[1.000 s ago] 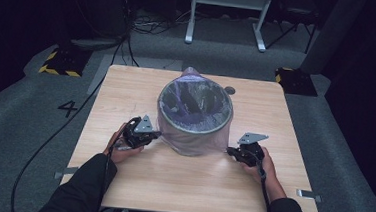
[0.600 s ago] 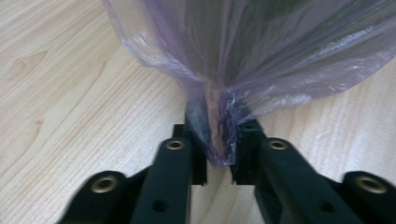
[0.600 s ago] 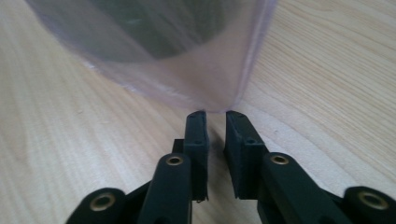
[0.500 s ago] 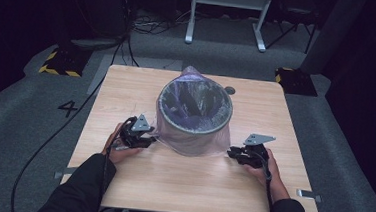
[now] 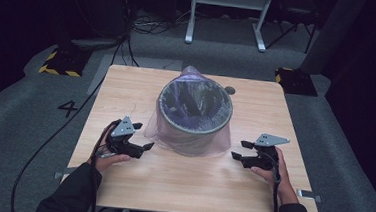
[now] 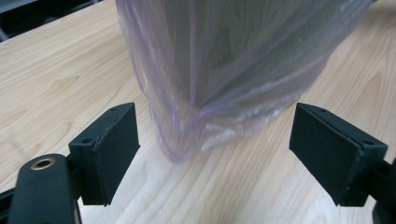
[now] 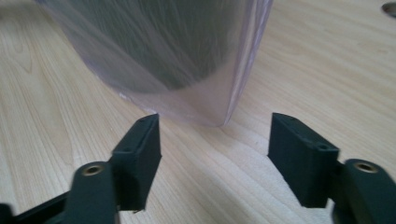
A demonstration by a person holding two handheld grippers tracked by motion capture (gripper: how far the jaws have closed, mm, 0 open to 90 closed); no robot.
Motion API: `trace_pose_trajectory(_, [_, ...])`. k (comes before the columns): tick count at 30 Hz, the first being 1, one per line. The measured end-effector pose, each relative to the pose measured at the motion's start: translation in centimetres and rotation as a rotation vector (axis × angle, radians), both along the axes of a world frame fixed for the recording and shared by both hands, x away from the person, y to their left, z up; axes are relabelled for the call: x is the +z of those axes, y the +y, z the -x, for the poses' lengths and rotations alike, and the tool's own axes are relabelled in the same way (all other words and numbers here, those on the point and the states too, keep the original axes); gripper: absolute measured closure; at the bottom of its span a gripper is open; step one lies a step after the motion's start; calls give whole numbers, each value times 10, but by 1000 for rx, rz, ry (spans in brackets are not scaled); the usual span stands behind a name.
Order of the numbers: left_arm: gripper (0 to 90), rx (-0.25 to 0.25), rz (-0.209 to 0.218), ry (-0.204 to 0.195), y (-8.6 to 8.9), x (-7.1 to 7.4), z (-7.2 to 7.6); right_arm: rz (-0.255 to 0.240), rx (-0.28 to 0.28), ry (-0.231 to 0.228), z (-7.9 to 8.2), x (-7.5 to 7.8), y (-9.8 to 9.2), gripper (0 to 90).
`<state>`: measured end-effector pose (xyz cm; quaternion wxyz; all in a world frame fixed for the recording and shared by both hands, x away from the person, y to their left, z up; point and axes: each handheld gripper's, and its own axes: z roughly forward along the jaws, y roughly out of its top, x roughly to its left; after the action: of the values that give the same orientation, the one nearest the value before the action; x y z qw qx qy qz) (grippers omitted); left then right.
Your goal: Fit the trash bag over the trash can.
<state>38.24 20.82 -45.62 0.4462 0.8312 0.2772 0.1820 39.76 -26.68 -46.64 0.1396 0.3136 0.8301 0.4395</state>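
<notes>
Mid-table [image 5: 126, 96] stands a bin [image 5: 194, 114] under a thin, slippery plastic bag [image 5: 166, 132], best pinched at its loose hem, flanked by left gripper [image 5: 143, 147] and right gripper [image 5: 237, 156], jaws apart, empty.

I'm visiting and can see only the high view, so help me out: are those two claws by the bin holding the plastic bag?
Observer: No. In the left gripper view, the left gripper stands open, the bag's bottom edge ahead of the gap between its jaws.
Operator: And the other one?
Observer: The right gripper is open too; a folded corner of the bag hangs just beyond its jaws, untouched.
Operator: Does the plastic reach the table?
Observer: Yes, up close the bag's lower edge rests on the wooden table.
</notes>
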Motion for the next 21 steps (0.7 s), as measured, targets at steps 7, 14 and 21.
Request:
trace_pose_trajectory(7, [154, 10, -52, 35, 3, -13, 11, -28, -35, -49, 4, 15, -5, 229])
trace_pose_trajectory(14, [156, -3, -123, 98, 1, -32, 17, -50, -47, -122, 6, 44, -7, 221])
trace_pose_trajectory(21, [156, -15, -139, 141, -2, -41, 21, -38, -66, -179, 2, 67, -5, 204])
